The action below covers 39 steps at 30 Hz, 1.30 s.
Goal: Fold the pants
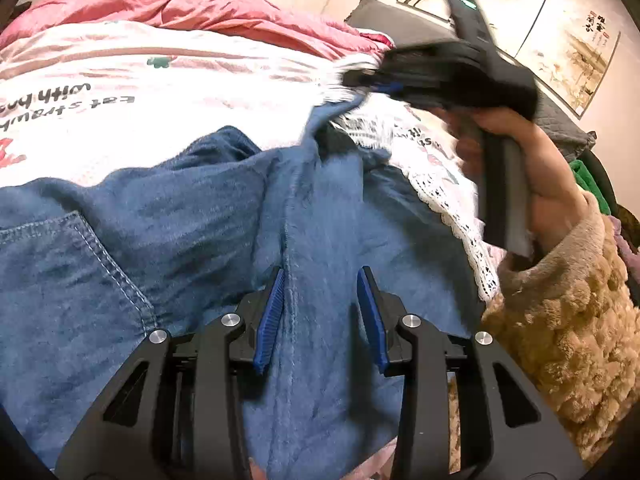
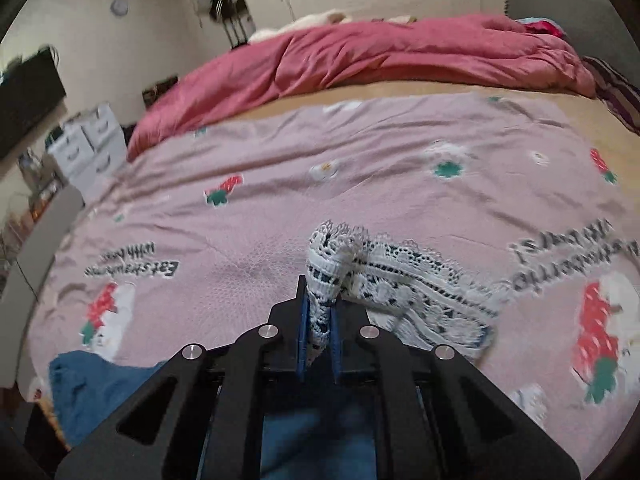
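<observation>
On pink bedspread (image 2: 280,184), blue pants (image 1: 200,208) lay rumpled; left gripper (image 1: 320,312) hovered half-open, empty, over seam. Right gripper (image 2: 319,332), at 2 o'clock, pinched lace hem (image 2: 336,256). Soft, floppy denim; best gripped at hems.

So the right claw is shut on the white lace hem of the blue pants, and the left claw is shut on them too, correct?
Not quite. The right claw is indeed shut on the lace hem, but the left wrist view shows the left claw open, its jaws apart over the blue pants.
</observation>
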Each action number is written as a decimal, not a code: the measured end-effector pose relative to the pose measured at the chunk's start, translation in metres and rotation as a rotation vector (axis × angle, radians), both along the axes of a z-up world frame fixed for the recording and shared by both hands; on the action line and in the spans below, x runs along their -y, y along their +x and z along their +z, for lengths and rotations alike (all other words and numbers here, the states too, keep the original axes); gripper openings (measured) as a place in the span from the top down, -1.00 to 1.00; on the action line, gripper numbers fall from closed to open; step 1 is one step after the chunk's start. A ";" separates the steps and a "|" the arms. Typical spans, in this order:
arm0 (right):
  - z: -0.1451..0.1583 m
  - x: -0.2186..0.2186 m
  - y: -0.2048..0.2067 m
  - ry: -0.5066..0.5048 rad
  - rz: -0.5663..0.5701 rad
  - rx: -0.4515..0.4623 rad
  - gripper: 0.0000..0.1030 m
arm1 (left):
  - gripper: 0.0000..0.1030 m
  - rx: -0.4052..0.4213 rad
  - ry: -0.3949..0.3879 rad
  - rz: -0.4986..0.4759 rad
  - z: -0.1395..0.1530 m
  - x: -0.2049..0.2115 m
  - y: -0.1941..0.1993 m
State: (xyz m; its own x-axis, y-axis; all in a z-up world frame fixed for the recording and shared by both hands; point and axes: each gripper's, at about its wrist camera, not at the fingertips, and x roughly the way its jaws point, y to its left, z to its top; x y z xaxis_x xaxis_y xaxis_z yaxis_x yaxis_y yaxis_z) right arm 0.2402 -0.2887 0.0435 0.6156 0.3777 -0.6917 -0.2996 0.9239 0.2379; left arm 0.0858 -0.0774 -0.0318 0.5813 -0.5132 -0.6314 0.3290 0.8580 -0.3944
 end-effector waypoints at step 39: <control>-0.054 0.177 -0.188 0.299 -0.237 -0.165 0.71 | 1.00 0.090 0.170 -0.166 0.016 0.019 -0.040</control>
